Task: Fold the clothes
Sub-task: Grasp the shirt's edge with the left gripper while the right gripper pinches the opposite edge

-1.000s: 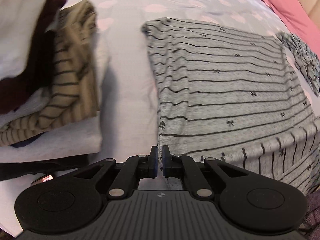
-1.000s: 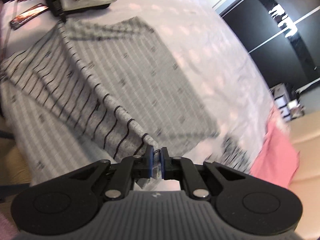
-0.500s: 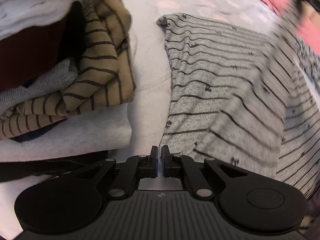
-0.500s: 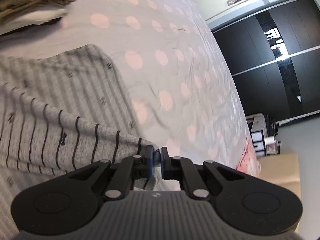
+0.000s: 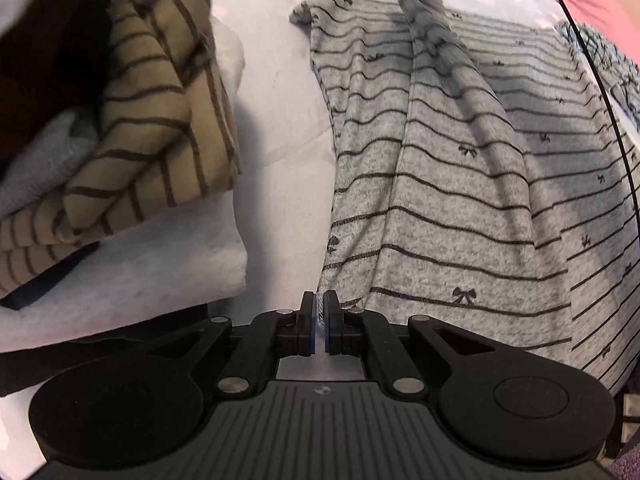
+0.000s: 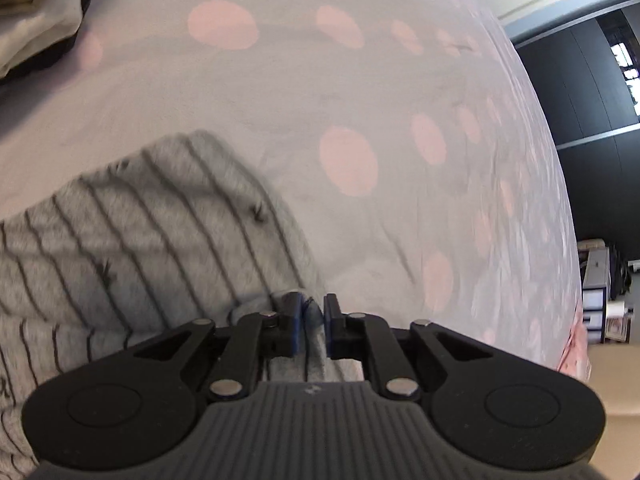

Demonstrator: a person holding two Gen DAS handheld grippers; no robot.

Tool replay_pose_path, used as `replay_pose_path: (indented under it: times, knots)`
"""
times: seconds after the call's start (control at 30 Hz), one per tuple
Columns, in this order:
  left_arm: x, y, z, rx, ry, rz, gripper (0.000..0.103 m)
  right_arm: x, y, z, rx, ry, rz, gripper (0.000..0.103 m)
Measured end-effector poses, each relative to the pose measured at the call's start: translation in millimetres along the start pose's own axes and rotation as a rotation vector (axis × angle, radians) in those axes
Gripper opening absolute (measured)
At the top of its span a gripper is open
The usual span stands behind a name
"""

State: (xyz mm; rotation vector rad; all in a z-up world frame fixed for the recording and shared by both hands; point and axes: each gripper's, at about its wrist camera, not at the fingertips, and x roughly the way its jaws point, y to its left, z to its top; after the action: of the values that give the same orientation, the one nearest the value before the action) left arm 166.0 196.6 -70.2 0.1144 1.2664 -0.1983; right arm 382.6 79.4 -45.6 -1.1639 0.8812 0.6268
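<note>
Pinching the near hem corner of the grey striped garment (image 5: 460,216), the left tool (image 5: 319,320) is staying clamped shut on the cloth at the bed's near side. Over the garment's far corner, the right tool (image 6: 311,326) has just been opening its jaws, a fold of the fabric lying loosely between its narrowly parted pads. Spreading beyond that far edge, the dotted bedsheet (image 6: 348,92) is lying bare, while the stack of folded clothes (image 5: 132,128) is sitting just beside the garment's left edge.
</note>
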Motion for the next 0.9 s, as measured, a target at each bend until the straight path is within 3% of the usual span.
replay_pose_path:
  times: [0.07,0.13,0.23,0.3,0.4,0.6,0.67,0.7,0.83,0.9]
  knots:
    - [2.4,0.6,1.1,0.007,0.008,-0.006,0.002,-3.9,-5.7,18.0,0.015,-0.028,0.007,0.022]
    - [5.9,1.5,3.1,0.011,0.017,-0.014,0.002,-10.8,-14.5,38.9,0.077,-0.072,0.065,0.034]
    - [9.7,1.2,5.4,0.017,0.028,-0.024,0.002,-12.2,-14.8,67.2,0.154,-0.114,0.191,0.035]
    - [12.8,1.0,6.1,0.023,0.034,-0.025,0.002,-6.5,0.7,82.5,0.116,-0.116,0.247,0.035]
    - [14.3,2.3,6.4,0.025,0.037,-0.032,0.002,6.9,26.8,96.9,0.014,-0.090,0.237,0.035]
    - [13.9,5.6,5.8,0.018,0.035,-0.050,0.002,33.2,47.5,101.5,-0.092,0.035,0.202,0.033]
    - [13.8,6.2,5.6,0.021,0.036,-0.052,0.002,37.0,48.1,99.6,-0.095,0.053,0.222,0.022]
    - [13.7,6.1,5.5,0.024,0.036,-0.052,0.002,37.8,47.2,99.1,-0.086,0.053,0.232,0.008]
    - [13.4,2.9,4.4,0.047,0.035,-0.048,0.002,29.7,25.4,103.5,0.042,-0.011,0.207,0.008]
    - [12.7,3.4,2.9,0.054,0.035,-0.048,0.002,25.0,3.4,107.5,0.173,-0.047,0.187,0.008]
